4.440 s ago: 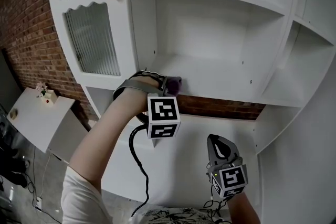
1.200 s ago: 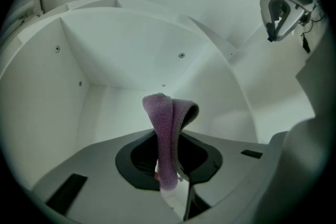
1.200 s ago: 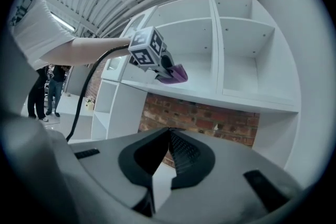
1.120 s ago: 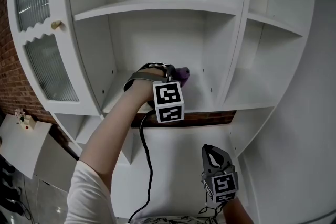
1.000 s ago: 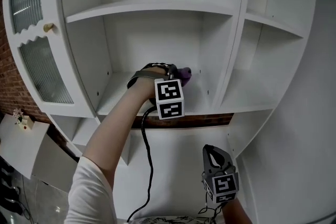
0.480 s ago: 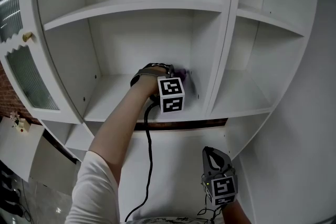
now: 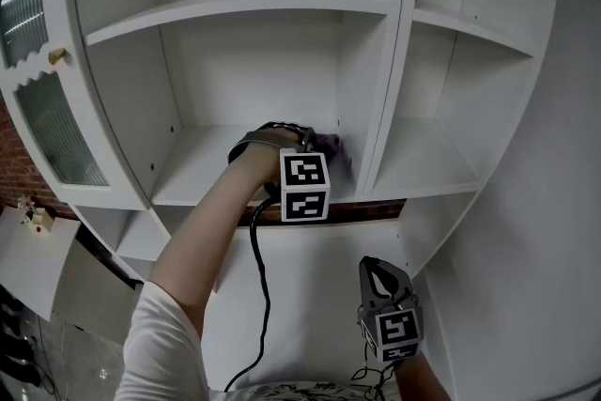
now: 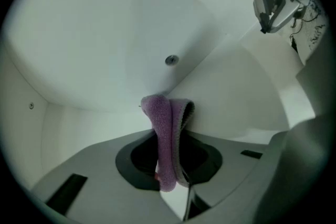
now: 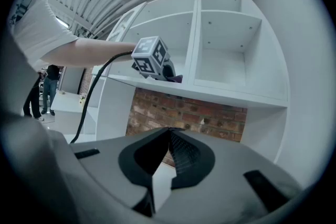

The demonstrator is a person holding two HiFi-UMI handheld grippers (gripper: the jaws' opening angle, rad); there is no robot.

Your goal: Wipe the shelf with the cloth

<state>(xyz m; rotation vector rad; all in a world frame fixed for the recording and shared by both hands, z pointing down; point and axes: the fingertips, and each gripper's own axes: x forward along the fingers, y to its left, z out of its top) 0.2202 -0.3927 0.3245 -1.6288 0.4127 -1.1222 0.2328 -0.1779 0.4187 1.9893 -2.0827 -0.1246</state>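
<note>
A folded purple cloth (image 8: 168, 134) is pinched in my left gripper (image 8: 169, 176). In the head view the left gripper (image 7: 317, 148) reaches into the white shelf (image 7: 202, 166) and presses the cloth (image 7: 328, 144) near the right wall of the middle compartment. From the right gripper view the cloth (image 9: 175, 78) peeks out beside the marker cube. My right gripper (image 7: 378, 277) hangs low in front of the cabinet, jaws together with nothing between them; its own view shows the right gripper (image 9: 168, 136) pointed up at the shelf.
A vertical divider (image 7: 387, 80) bounds the compartment on the right, with another compartment (image 7: 423, 169) beyond it. A glass cabinet door with a knob (image 7: 58, 56) stands at the left. A brick wall (image 9: 184, 113) shows under the shelf. A black cable (image 7: 254, 296) hangs from my left gripper.
My left gripper has slid the cloth rightward along the shelf, from its left front edge to the right wall of the compartment. The right gripper has stayed low and still.
</note>
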